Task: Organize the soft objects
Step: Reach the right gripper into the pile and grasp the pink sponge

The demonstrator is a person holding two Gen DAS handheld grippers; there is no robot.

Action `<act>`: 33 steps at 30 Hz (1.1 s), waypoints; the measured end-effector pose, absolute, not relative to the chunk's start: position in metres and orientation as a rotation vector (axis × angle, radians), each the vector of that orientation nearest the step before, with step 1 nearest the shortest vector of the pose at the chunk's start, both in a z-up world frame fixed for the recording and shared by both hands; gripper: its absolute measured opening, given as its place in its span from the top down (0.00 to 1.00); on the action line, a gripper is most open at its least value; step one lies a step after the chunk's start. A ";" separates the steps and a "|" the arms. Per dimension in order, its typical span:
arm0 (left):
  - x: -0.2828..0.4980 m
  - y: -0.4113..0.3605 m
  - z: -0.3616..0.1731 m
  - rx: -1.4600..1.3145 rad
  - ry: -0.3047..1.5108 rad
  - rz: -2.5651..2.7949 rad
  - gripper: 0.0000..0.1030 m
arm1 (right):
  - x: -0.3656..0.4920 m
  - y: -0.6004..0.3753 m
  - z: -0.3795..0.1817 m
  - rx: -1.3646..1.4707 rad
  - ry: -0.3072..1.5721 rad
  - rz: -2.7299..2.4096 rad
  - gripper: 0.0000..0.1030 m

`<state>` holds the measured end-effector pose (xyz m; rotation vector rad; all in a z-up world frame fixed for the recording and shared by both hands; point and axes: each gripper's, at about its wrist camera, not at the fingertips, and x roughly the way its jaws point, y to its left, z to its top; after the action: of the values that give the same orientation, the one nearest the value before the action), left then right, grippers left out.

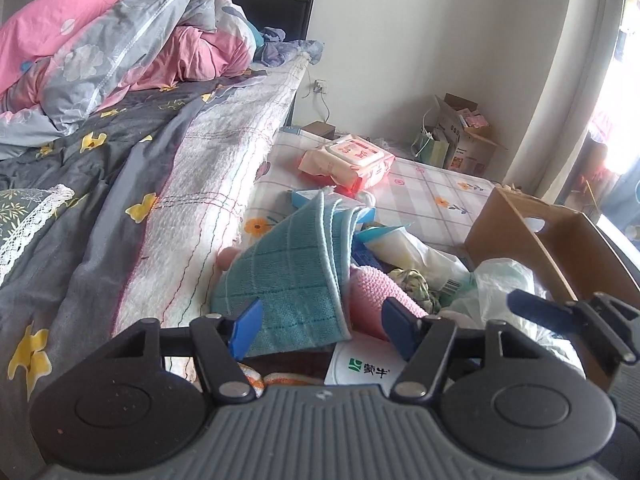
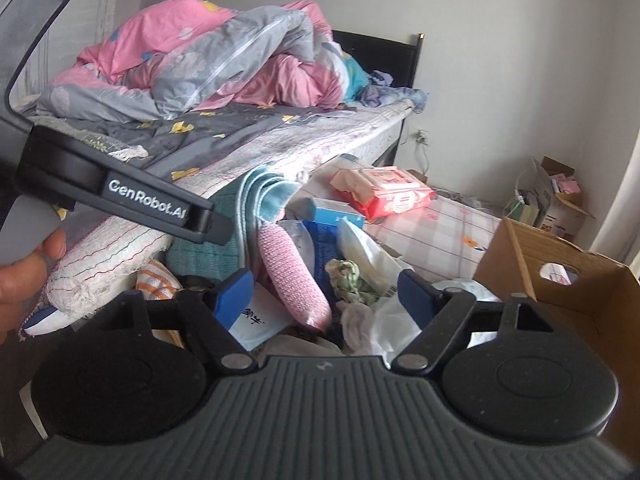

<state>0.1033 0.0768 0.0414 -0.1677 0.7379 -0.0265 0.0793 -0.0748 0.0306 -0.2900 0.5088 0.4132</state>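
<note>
A pile of soft things lies beside the bed. A teal checked cloth (image 1: pixel 288 280) stands folded at its left; it also shows in the right wrist view (image 2: pixel 256 200). A pink knitted roll (image 1: pixel 376 292) lies just right of it, and in the right wrist view (image 2: pixel 292 276). A green patterned rag (image 2: pixel 348 276) and white plastic bags (image 1: pixel 500 280) lie further right. My left gripper (image 1: pixel 320 328) is open, its jaws either side of the cloth's lower edge and the pink roll. My right gripper (image 2: pixel 324 296) is open, with the pink roll between its jaws. The left gripper's body (image 2: pixel 120 192) crosses the right wrist view.
The bed (image 1: pixel 120 184) with a heaped pink and grey duvet (image 2: pixel 224 64) is on the left. An open cardboard box (image 2: pixel 568 288) stands at the right. A pink wipes pack (image 1: pixel 348 160) lies on a checked mat (image 1: pixel 432 192). Boxes (image 1: pixel 460 136) sit by the far wall.
</note>
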 end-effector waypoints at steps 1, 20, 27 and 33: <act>0.105 0.078 0.040 -0.177 0.741 -0.026 0.44 | 0.087 -0.069 0.027 -0.307 0.521 0.424 0.39; 0.104 0.071 0.014 -0.218 0.754 -0.094 0.53 | 0.156 -0.137 0.031 0.063 0.698 0.532 0.95; 0.109 0.072 -0.002 -0.215 0.794 -0.021 0.75 | 0.156 -0.100 0.030 -0.117 0.711 0.621 0.47; 0.105 0.074 -0.004 -0.192 0.785 0.003 0.76 | 0.182 -0.063 0.020 -0.194 0.775 0.679 0.47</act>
<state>0.1048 0.0744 -0.0044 -0.1922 0.7853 0.0030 0.1820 -0.0633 0.0202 -0.1935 0.7749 0.6795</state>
